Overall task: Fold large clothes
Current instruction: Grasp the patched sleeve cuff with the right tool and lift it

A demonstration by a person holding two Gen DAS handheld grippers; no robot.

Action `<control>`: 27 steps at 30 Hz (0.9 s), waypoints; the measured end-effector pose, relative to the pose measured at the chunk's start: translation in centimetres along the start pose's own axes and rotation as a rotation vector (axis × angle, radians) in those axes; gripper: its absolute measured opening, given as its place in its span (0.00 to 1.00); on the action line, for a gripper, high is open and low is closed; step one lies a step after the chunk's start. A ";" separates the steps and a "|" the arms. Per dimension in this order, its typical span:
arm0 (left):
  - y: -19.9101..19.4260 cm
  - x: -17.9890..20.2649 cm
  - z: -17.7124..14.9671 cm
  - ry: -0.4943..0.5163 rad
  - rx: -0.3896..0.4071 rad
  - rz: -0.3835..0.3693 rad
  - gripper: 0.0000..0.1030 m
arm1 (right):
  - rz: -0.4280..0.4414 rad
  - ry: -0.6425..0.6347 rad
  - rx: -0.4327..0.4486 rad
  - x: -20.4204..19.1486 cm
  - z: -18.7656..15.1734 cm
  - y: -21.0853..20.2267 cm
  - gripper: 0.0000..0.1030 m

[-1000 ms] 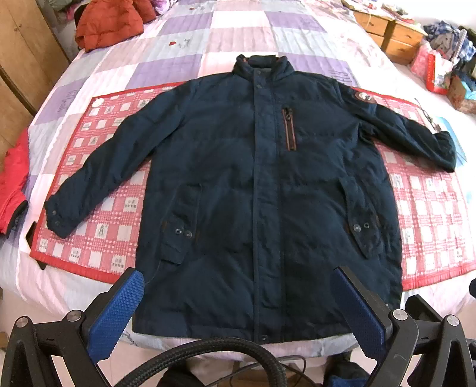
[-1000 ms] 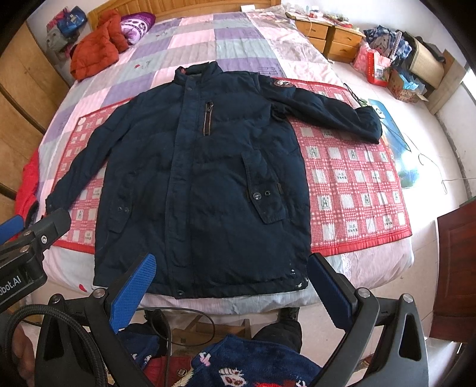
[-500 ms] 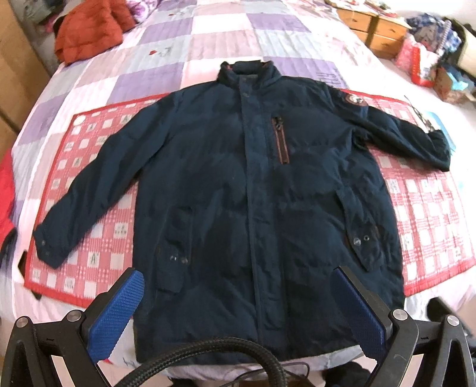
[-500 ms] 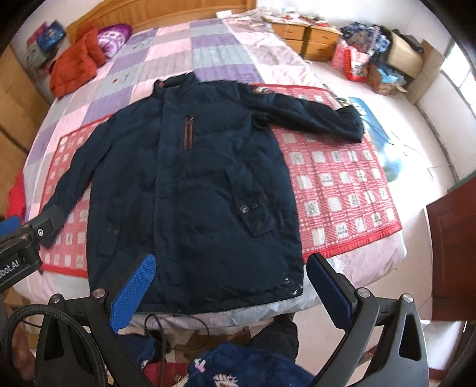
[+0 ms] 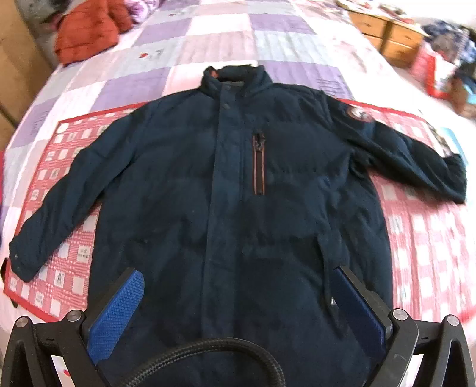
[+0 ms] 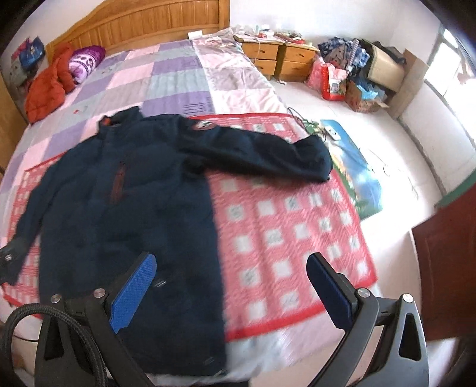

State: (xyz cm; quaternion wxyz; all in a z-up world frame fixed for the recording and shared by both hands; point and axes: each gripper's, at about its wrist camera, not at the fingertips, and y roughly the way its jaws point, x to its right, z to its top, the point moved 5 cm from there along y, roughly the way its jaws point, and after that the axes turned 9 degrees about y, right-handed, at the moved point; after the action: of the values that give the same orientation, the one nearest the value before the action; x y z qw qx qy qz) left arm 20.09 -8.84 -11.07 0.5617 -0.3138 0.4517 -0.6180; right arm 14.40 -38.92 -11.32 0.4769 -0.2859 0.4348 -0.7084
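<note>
A large navy padded jacket [image 5: 238, 184] lies face up and spread flat on a red checked mat [image 5: 59, 268] on the bed, sleeves out to both sides, collar at the far end. It also shows in the right wrist view [image 6: 125, 208]. My left gripper [image 5: 238, 300] is open and empty, hovering over the jacket's lower hem. My right gripper [image 6: 232, 285] is open and empty, above the jacket's right edge and the mat [image 6: 291, 232]. The right sleeve [image 6: 267, 154] stretches toward the bed's right side.
An orange jacket [image 6: 47, 89] and a purple pillow [image 6: 86, 62] lie near the wooden headboard [image 6: 142, 26]. Wooden nightstands [image 6: 279, 59], bags and boxes [image 6: 357, 80] stand on the right. A blue poster [image 6: 354, 166] lies on the floor beside the bed. A dark red door [image 6: 449, 235] is at the right.
Both grippers have moved forward and lower over the bed. The left now sits over the jacket's hem; the right has swung toward the jacket's right side. The jacket has not moved.
</note>
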 end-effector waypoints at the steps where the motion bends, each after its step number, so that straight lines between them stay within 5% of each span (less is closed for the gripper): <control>1: 0.4 0.6 0.4 -0.018 0.007 0.005 1.00 | -0.003 -0.001 0.007 0.9 1.2 1.3 1.00; 11: 5.8 4.4 1.5 0.053 0.034 0.035 1.00 | -0.034 0.257 0.037 14.2 11.1 18.3 1.00; 16: 8.6 5.2 2.5 0.044 0.037 0.027 1.00 | 0.010 0.421 -0.019 19.0 10.6 25.6 1.00; 27: 13.2 8.4 4.2 0.014 0.029 0.032 1.00 | 0.219 0.723 -0.074 21.7 11.9 34.7 1.00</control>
State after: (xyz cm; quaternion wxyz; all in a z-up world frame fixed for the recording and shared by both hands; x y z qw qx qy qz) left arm 27.81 -17.40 -22.47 0.5728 -0.2943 0.4515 -0.6176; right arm 30.65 -68.84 -36.91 0.3548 0.0134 0.6283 -0.6923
